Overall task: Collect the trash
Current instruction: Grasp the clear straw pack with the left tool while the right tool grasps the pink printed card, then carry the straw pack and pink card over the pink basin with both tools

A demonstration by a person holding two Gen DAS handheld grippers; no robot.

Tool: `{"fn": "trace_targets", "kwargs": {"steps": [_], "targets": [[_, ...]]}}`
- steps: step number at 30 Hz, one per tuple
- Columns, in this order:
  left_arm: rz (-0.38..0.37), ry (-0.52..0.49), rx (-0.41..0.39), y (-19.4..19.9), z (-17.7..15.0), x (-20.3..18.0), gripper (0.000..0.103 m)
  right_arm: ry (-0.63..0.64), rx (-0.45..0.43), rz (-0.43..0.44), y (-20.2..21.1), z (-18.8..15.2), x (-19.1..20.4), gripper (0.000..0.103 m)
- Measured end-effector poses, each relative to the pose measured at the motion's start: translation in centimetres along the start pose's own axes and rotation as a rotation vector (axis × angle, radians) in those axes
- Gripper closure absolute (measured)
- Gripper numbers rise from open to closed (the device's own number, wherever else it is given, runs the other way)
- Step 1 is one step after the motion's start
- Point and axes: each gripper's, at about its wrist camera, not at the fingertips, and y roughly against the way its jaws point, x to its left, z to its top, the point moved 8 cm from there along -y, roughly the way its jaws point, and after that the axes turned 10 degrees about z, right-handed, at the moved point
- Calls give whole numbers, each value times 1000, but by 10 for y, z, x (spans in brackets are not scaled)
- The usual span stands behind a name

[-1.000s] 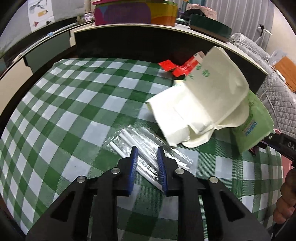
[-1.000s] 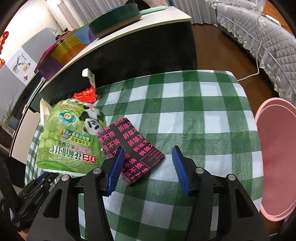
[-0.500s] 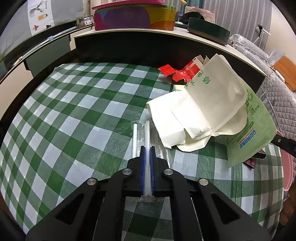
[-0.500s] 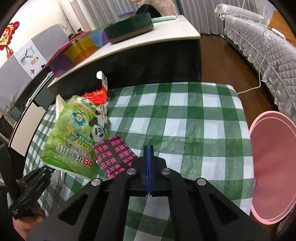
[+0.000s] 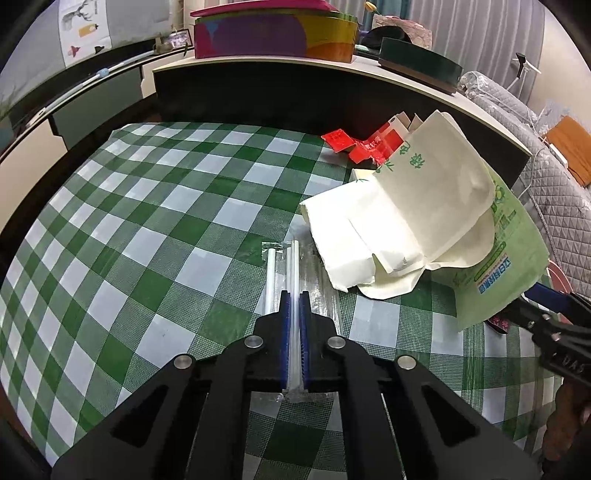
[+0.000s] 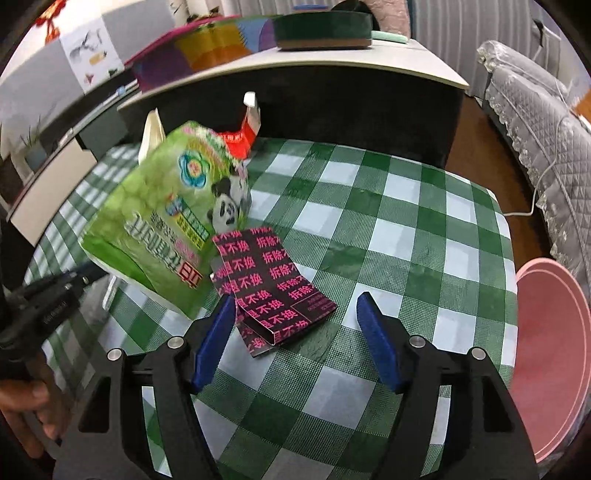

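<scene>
My left gripper (image 5: pixel 294 299) is shut on a clear plastic packet of white straws (image 5: pixel 291 266) lying on the green checked tablecloth (image 5: pixel 166 221). Right of it lie a cream paper bag (image 5: pixel 413 206), a green plastic bag (image 5: pixel 506 266) and red wrapper scraps (image 5: pixel 365 144). My right gripper (image 6: pixel 295 306) is open, its jaws on either side of the near end of a black packet with pink print (image 6: pixel 269 284). The green panda bag (image 6: pixel 173 221) lies left of that packet. The right gripper also shows at the right edge of the left wrist view (image 5: pixel 546 306).
A pink bin (image 6: pixel 550 369) stands on the floor off the table's right edge. A dark counter (image 5: pixel 295 85) with a colourful box (image 5: pixel 273 33) and a green box (image 6: pixel 325 29) runs behind the table. A quilted sofa (image 6: pixel 546 107) is at the far right.
My left gripper closed on the straw packet and turned it to point straight ahead. My right gripper shut for a moment, then opened again around the black packet's near end.
</scene>
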Motion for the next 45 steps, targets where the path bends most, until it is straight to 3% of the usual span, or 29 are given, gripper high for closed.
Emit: {"fn": "trace_targets", "kwargs": {"steps": [5, 11, 13, 16, 29, 45], "targets": [[0, -23, -21, 4, 2, -6, 98, 6, 9, 0, -3, 0, -2, 37], [6, -34, -35, 7, 2, -6, 98, 39, 17, 27, -1, 0, 5, 73], [8, -36, -42, 8, 3, -5, 98, 41, 20, 27, 1, -2, 6, 91], [10, -40, -54, 11, 5, -4, 98, 36, 0, 23, 9, 0, 5, 99], [3, -62, -100, 28, 6, -6, 98, -5, -81, -4, 47, 0, -9, 101], [-83, -10, -176, 64, 10, 0, 98, -101, -156, -4, 84, -3, -32, 103]]}}
